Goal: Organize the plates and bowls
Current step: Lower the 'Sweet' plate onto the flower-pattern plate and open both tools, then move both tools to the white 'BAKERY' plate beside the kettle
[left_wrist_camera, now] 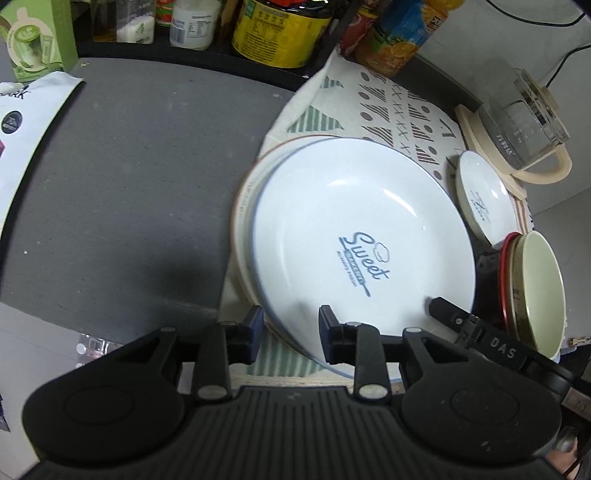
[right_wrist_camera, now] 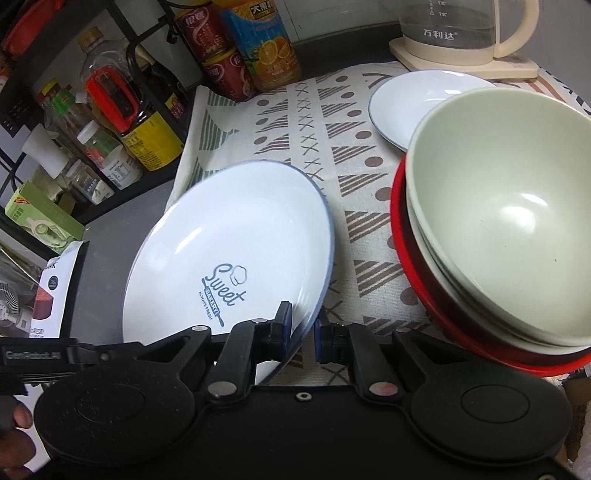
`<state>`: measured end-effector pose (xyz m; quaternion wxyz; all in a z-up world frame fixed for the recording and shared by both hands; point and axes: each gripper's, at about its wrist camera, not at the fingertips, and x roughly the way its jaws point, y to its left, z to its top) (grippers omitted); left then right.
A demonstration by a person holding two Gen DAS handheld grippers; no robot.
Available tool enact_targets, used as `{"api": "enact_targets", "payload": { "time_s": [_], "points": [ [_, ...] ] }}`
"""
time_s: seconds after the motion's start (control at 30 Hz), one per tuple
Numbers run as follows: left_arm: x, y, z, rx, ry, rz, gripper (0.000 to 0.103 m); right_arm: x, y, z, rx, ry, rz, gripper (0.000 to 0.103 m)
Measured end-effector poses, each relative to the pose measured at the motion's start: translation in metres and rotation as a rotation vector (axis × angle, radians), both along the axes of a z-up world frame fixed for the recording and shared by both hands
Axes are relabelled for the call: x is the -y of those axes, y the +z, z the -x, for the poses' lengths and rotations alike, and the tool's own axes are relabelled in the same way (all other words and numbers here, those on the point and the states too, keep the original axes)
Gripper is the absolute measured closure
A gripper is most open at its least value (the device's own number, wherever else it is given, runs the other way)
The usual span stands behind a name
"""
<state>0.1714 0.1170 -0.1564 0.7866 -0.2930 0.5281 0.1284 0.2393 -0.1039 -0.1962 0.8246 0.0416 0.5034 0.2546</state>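
Observation:
A large white "Sweet" plate (right_wrist_camera: pixel 229 251) with a blue rim is held tilted above the patterned cloth; my right gripper (right_wrist_camera: pixel 301 325) is shut on its near edge. In the left wrist view the same plate (left_wrist_camera: pixel 362 229) hangs over a stack of plates (left_wrist_camera: pixel 245 218) with a reddish rim. My left gripper (left_wrist_camera: pixel 291 328) is open, its fingers either side of the plate's near rim without pinching it. A small white plate (right_wrist_camera: pixel 417 99) lies at the back. Pale green bowls (right_wrist_camera: pixel 506 210) sit nested in a red bowl (right_wrist_camera: pixel 413 266) on the right.
A glass kettle (right_wrist_camera: pixel 461 29) on a cream base stands at the back right. Drink cans and a juice carton (right_wrist_camera: pixel 266 48) stand at the back. A black rack with bottles and jars (right_wrist_camera: pixel 110 122) is on the left. Grey counter (left_wrist_camera: pixel 129 184) lies left of the cloth.

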Motion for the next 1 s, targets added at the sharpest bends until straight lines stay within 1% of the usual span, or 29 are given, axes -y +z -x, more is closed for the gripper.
{"api": "enact_targets", "payload": {
  "time_s": [0.27, 0.33, 0.47, 0.5, 0.53, 0.57, 0.77, 0.83, 0.9, 0.93, 1.0],
  "points": [
    [-0.007, -0.013, -0.007, -0.032, 0.041, -0.031, 0.074, -0.001, -0.003, -0.003, -0.010, 0.014, 0.013, 0.091],
    [-0.011, -0.016, -0.009, -0.037, 0.053, -0.023, 0.074, -0.002, -0.004, -0.005, -0.015, 0.023, 0.021, 0.090],
    [-0.016, -0.019, -0.012, -0.057, 0.074, -0.051, 0.074, -0.007, -0.004, -0.006, -0.017, 0.046, 0.045, 0.088],
    [-0.019, -0.020, -0.013, -0.059, 0.083, -0.052, 0.074, -0.008, -0.003, -0.007, -0.014, 0.055, 0.044, 0.086],
    [-0.021, -0.020, -0.012, -0.058, 0.090, -0.049, 0.074, -0.010, -0.001, -0.007, -0.011, 0.063, 0.046, 0.083],
    [-0.023, -0.020, -0.012, -0.056, 0.095, -0.047, 0.074, -0.010, 0.000, -0.007, -0.006, 0.068, 0.053, 0.082],
    [-0.030, -0.013, -0.012, -0.054, 0.112, -0.063, 0.074, -0.013, 0.011, -0.010, 0.022, 0.073, 0.066, 0.081],
    [-0.034, -0.009, -0.013, -0.063, 0.117, -0.058, 0.072, -0.014, 0.019, -0.012, 0.046, 0.078, 0.061, 0.078],
    [-0.037, -0.004, -0.016, -0.055, 0.122, -0.042, 0.068, -0.017, 0.027, -0.014, 0.069, 0.082, 0.059, 0.068],
    [-0.038, -0.001, -0.017, -0.047, 0.120, -0.038, 0.065, -0.018, 0.030, -0.016, 0.078, 0.085, 0.057, 0.066],
    [-0.040, 0.006, -0.023, -0.032, 0.107, -0.035, 0.060, -0.020, 0.036, -0.018, 0.094, 0.086, 0.045, 0.055]
  ]
}}
